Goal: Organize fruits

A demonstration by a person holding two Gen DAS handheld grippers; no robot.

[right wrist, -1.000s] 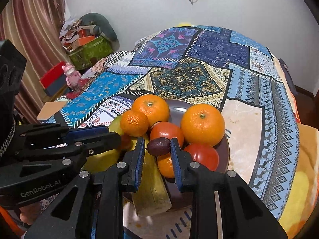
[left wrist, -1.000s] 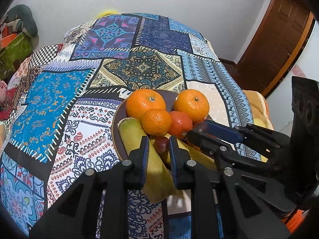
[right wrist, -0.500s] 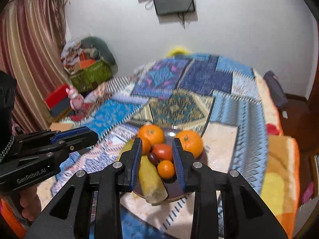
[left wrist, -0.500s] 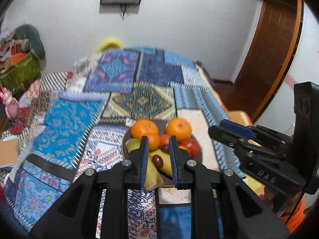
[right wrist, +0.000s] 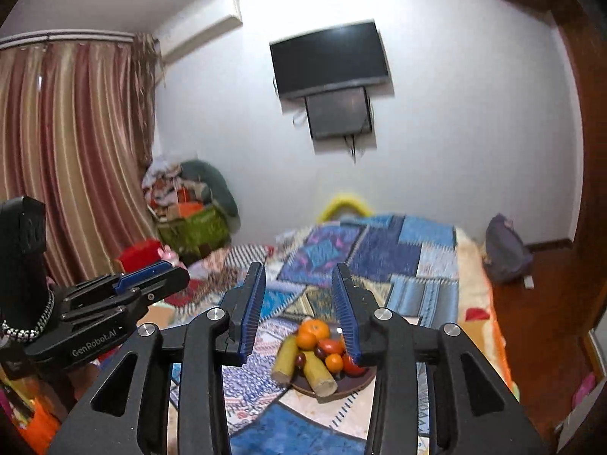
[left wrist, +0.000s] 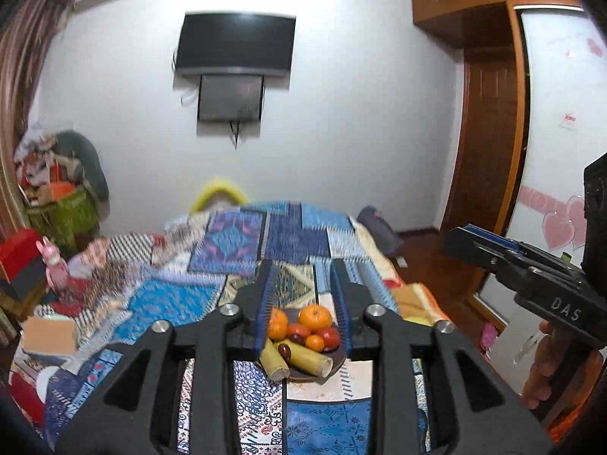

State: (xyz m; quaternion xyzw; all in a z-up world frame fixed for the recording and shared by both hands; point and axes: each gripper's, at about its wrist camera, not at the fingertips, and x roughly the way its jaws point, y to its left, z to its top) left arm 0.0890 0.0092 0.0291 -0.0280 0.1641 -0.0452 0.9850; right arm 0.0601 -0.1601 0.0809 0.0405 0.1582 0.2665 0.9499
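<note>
A dark round plate sits on a patchwork bedspread and holds oranges, red tomatoes, a dark plum and two pale green cane pieces. The plate also shows in the right wrist view, with the oranges at its back. My left gripper is open and empty, well back from the plate. My right gripper is open and empty, also far from it. Each gripper shows in the other's view, the right one and the left one.
A wall TV hangs behind the bed. A pile of bags and boxes stands at the left by striped curtains. A wooden door frame and floor lie to the right. A grey bag sits on the floor.
Both grippers have pulled far back and up from the plate, and their jaws have opened wider. The plum, earlier between the fingers, now lies on the plate.
</note>
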